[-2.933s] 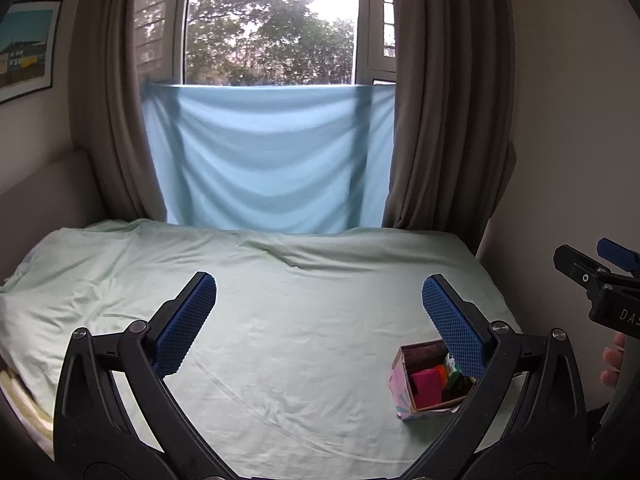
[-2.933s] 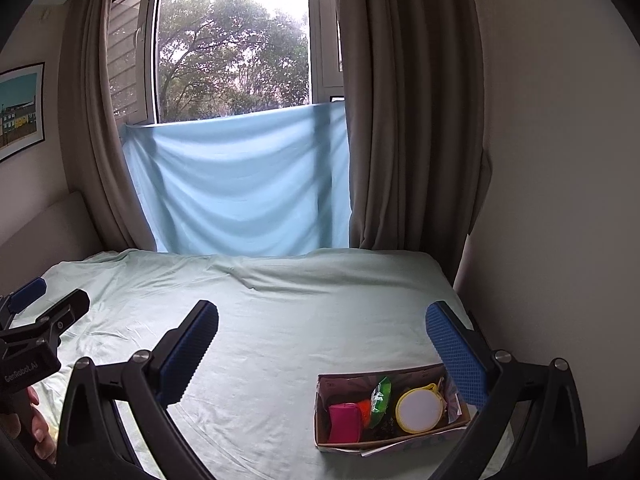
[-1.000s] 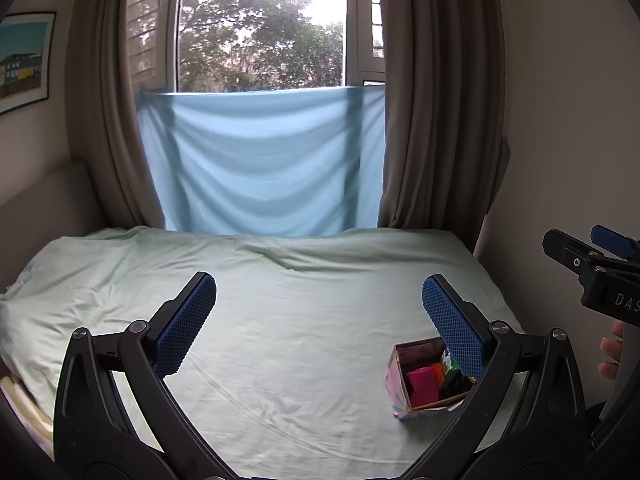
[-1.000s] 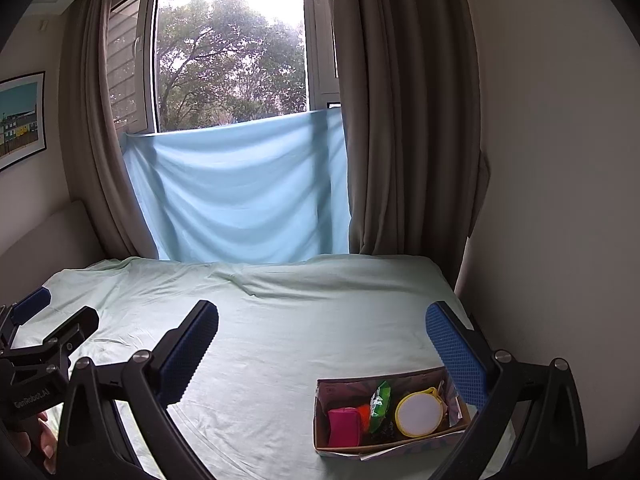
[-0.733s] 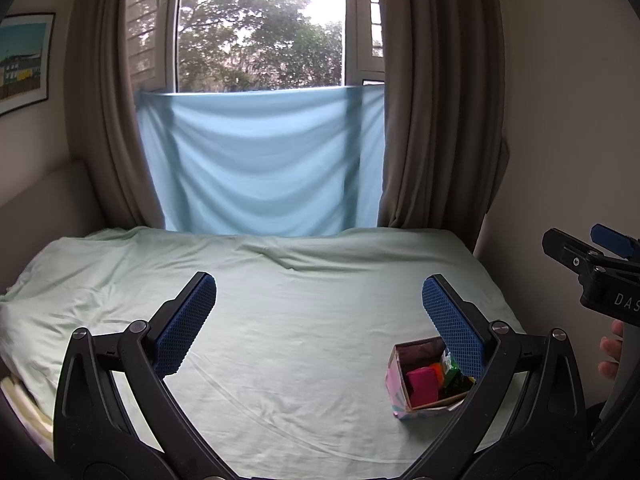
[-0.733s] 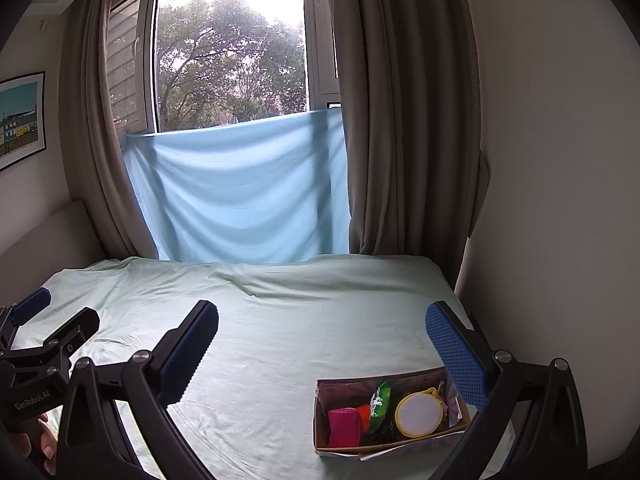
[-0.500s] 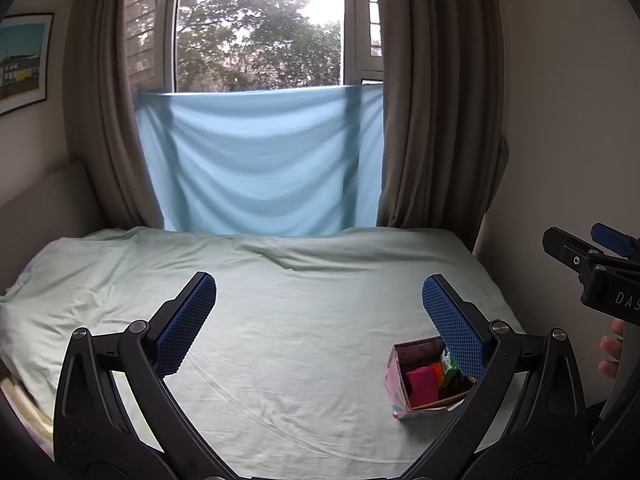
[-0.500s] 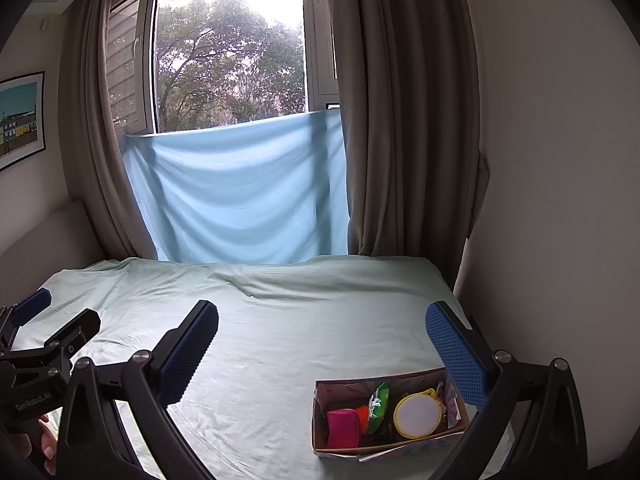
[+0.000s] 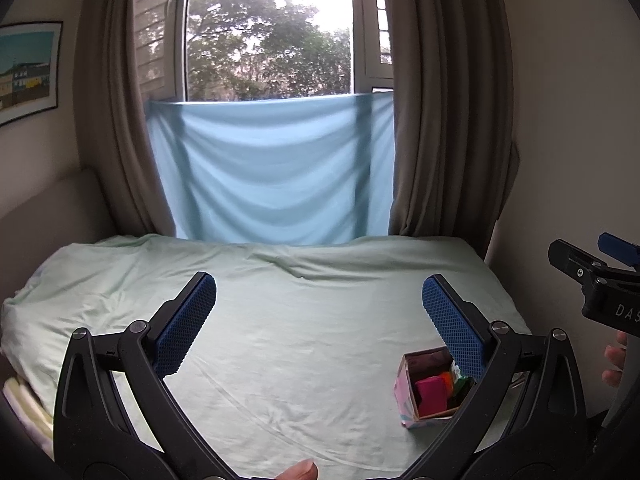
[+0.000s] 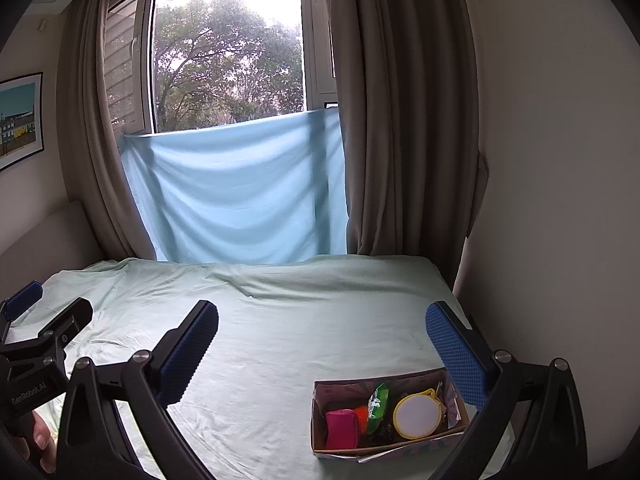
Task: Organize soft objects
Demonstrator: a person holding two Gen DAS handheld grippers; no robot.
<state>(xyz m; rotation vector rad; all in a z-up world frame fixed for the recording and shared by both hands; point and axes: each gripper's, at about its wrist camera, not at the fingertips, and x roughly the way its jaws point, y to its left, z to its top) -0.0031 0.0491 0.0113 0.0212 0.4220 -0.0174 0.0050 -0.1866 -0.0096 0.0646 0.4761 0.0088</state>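
Note:
A small cardboard box (image 10: 320, 420) (image 9: 405, 396) sits near the bed's front right corner. It holds a pink soft piece (image 10: 341, 429) (image 9: 431, 393), an orange piece (image 10: 361, 415), a green packet (image 10: 377, 402) and a round yellow-rimmed item (image 10: 418, 414). My right gripper (image 10: 322, 332) hangs open above the bed, its right finger just over the box's right end. My left gripper (image 9: 319, 308) is open too, with the box low behind its right finger. Neither holds anything.
The bed carries a pale green sheet (image 9: 280, 320). A light blue cloth (image 9: 272, 168) hangs across the window between brown curtains (image 9: 444, 100). A wall (image 10: 552, 200) runs along the right side. A framed picture (image 9: 24, 68) hangs at left. A thumb tip (image 9: 300, 472) shows at the bottom edge.
Both views have shifted only slightly; the box sits a little lower in the left wrist view. Both grippers stay open and empty.

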